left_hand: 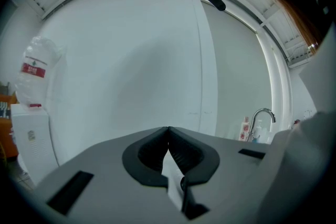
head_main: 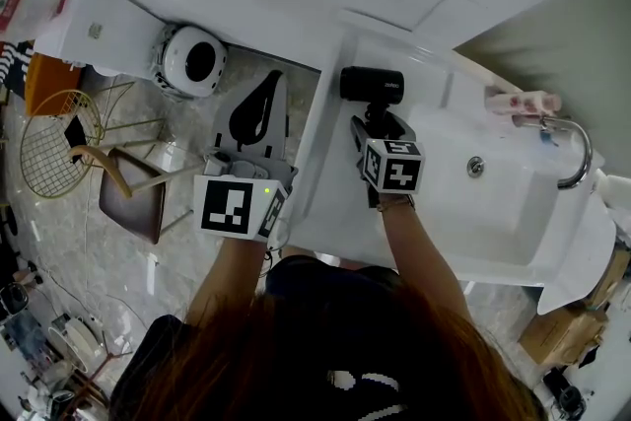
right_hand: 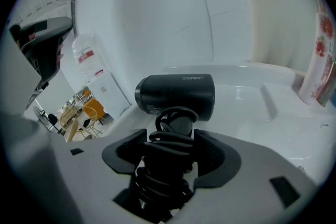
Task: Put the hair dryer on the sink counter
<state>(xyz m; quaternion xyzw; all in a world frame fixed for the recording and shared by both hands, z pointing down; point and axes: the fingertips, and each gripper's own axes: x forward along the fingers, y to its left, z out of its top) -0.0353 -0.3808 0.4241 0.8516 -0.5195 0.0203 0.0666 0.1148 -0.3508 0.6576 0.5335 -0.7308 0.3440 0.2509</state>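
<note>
Black, rigid and probably top-heavy, the hair dryer (right_hand: 176,96) is pinched by its cord-wrapped handle (right_hand: 167,176) in my right tool (right_hand: 173,153) over the worktop (head_main: 333,192), my left tool (left_hand: 168,150) pressed together, empty.

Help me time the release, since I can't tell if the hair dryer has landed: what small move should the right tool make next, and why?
Probably ease it down onto the sink counter before opening. The right tool grips the hair dryer by its cord-wrapped handle, and no view shows it resting on the counter.
</note>
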